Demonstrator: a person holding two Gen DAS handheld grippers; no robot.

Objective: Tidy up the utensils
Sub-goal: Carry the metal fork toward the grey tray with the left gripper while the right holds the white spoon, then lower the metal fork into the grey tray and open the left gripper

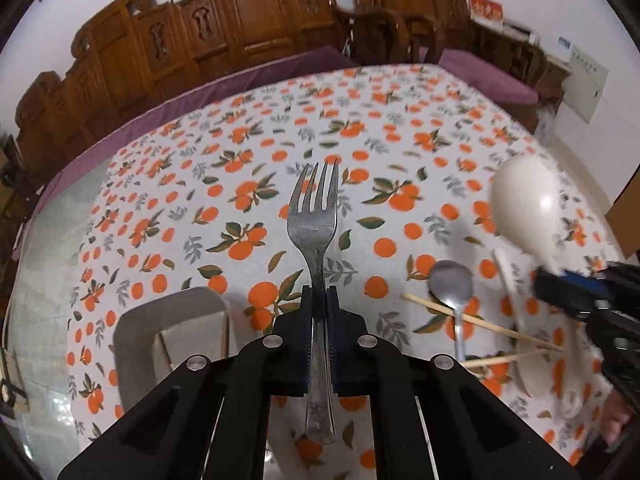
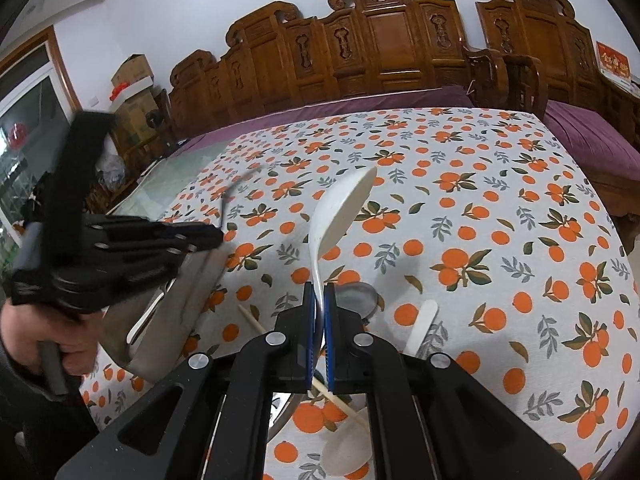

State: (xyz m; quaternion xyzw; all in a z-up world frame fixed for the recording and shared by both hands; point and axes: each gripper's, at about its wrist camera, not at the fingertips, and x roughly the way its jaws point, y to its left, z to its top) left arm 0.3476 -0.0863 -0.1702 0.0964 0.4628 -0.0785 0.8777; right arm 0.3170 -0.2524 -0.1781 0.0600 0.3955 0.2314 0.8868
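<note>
Left gripper (image 1: 319, 300) is seen clamped on the neck of a metal fork (image 1: 316, 232), which is held above the desk (image 1: 400, 128) with its tines pointing away from the camera. Right gripper (image 2: 319, 300) is pinched on the thin handle of a white ladle (image 2: 340, 216), whose bowl is raised clear of the orange-patterned tablecloth (image 2: 500, 208).

On the cloth below, a metal spoon (image 1: 451, 284) is laid across a pair of wooden chopsticks (image 1: 480, 322), with a white soup spoon (image 1: 516, 320) just beside them. A grey tray (image 1: 160, 320) is seen on the desk to the left of the held fork; in the right wrist view it lies beneath the left gripper, and something metal rests inside it, though what it is cannot be told.

A person's hand (image 2: 68, 344) is wrapped around the left gripper's handle. Carved wooden benches (image 2: 360, 48) with purple cushions are lined up behind the desk.
</note>
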